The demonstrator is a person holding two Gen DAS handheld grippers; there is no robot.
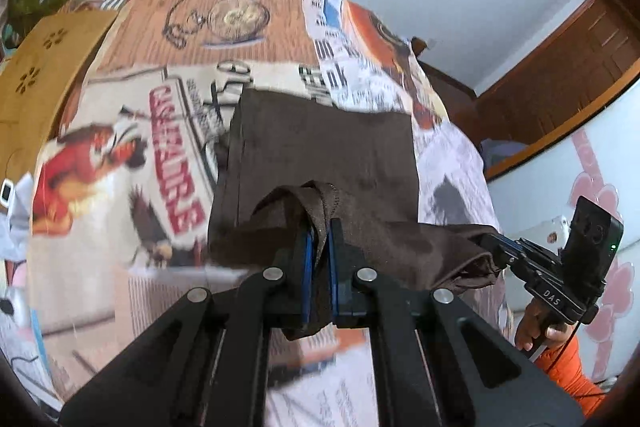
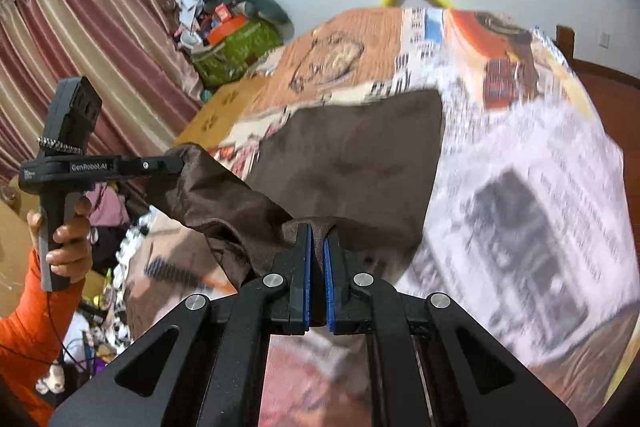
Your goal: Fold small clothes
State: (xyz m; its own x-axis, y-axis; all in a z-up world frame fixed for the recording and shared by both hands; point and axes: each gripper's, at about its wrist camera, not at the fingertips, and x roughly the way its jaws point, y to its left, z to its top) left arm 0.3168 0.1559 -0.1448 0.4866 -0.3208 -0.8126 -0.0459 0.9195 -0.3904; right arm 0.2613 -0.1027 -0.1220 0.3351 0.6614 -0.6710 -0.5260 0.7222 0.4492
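Left wrist view: your left tool (image 1: 319, 227) clamped on near edge of brown garment (image 1: 320, 147); blue pads (image 1: 307, 267) pinch bunched fabric; your right tool (image 1: 490, 239) grips same edge off to right, fabric slung between them; far part of garment lies flat on bed with printed cover (image 1: 160, 155). Right wrist view: right tool (image 2: 318, 231) closed tight on brown garment (image 2: 352, 155); left tool (image 2: 176, 165) holds other corner; your hand (image 2: 64, 239), orange sleeve (image 2: 28, 323) at left.
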